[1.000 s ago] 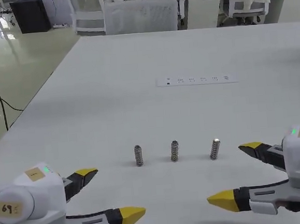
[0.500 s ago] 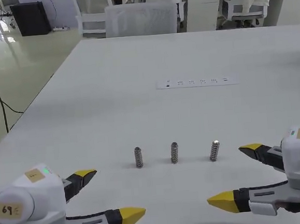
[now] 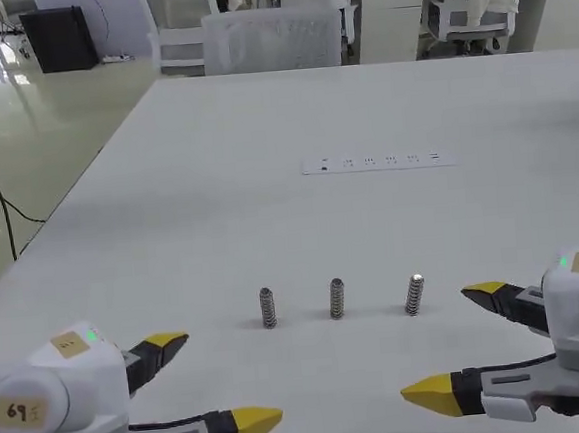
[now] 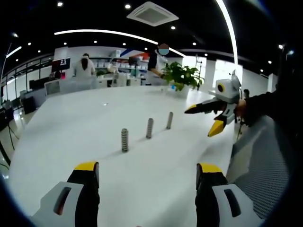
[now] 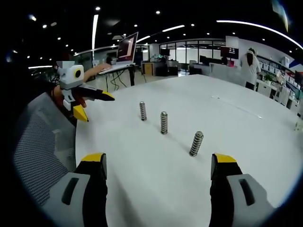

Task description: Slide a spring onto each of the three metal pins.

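Nothing moved: three grey coiled springs (image 3: 337, 298) stand; left gripper (image 3: 229, 377) and right gripper (image 3: 436, 342) jaws wide, empty.

We look from the headset forward and down across the white table (image 3: 217, 182). The row of three springs (image 3: 337, 299) lies near the lower middle, with the left gripper (image 3: 227, 377) and the right gripper (image 3: 436, 341) at the bottom edge. The left gripper view sits low over the table and faces the row obliquely from its left side, fairly near. The right gripper view sits just as low and faces the row from the other side. All three views share the springs, and each gripper view also catches the other gripper beyond them.
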A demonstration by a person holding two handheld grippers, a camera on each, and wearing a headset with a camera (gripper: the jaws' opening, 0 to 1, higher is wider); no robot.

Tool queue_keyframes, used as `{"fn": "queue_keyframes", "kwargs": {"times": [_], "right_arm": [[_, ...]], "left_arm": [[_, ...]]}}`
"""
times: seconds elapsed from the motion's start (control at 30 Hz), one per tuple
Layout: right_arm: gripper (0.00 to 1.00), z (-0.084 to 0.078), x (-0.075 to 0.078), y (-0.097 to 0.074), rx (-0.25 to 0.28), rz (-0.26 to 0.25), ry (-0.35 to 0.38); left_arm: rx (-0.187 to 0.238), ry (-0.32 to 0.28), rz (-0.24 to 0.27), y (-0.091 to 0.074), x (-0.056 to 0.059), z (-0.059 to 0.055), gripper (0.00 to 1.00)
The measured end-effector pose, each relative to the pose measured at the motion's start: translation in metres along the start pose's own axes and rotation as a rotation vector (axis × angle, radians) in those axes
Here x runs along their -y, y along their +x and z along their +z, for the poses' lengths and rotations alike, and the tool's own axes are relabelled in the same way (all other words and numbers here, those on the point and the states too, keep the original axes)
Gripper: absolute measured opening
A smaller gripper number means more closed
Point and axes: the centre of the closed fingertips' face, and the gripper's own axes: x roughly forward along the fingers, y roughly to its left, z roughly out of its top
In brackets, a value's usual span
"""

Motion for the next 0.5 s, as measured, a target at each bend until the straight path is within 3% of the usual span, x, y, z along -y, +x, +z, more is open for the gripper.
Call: {"fn": "queue_keyframes", "kwargs": {"times": [0.5], "right_arm": [[0.90, -0.0024, -0.0023, 0.0009, -0.014, 0.004, -0.010]], "left_arm": [[-0.004, 0.001, 0.000, -0.0005, -0.0007, -0.0010, 0.81]]}}
